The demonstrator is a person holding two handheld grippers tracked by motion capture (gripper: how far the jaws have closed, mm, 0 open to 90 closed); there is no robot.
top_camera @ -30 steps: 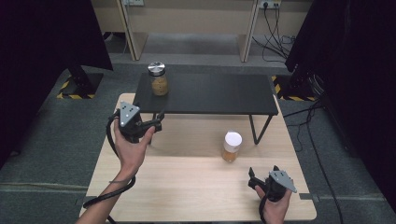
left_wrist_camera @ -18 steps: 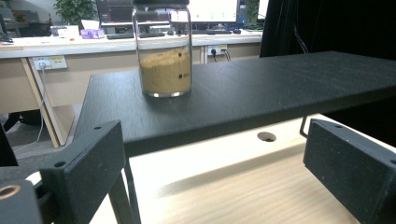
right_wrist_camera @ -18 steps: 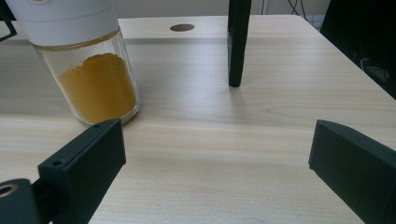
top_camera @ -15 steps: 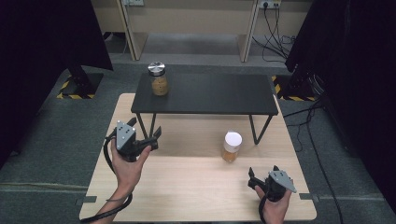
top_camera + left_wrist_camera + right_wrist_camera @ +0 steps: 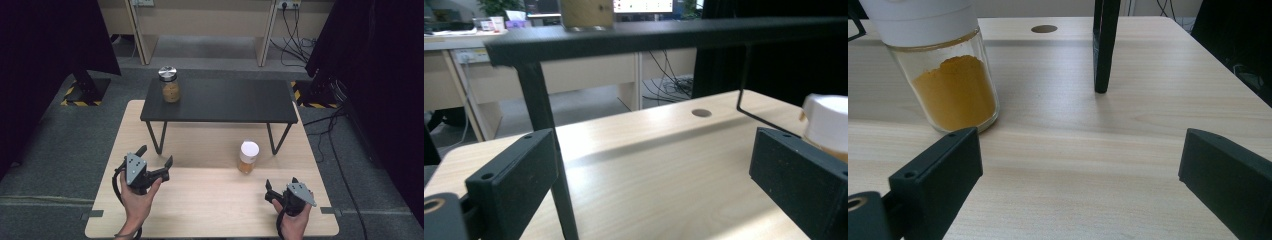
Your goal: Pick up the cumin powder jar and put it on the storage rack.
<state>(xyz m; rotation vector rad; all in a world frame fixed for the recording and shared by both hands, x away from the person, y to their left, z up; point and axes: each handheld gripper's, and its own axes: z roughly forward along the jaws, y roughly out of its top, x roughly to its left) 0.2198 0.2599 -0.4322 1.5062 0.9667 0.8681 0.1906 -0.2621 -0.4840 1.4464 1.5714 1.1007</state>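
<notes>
Both the left gripper (image 5: 154, 156) and right gripper (image 5: 281, 187) were wide open and empty, so the right one, near the white-capped jar (image 5: 248, 157), might have knocked it over.

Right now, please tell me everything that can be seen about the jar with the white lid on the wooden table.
The jar with the white lid is a small clear jar, glass by its look, with a wide white cap, plastic by its look. It holds orange-yellow powder, filling it only partly. It stands upright with the cap on, on the wooden table, just in front of the black shelf near that shelf's right leg. Nothing grips it: the right gripper is nearest, open, and apart from it.
</notes>
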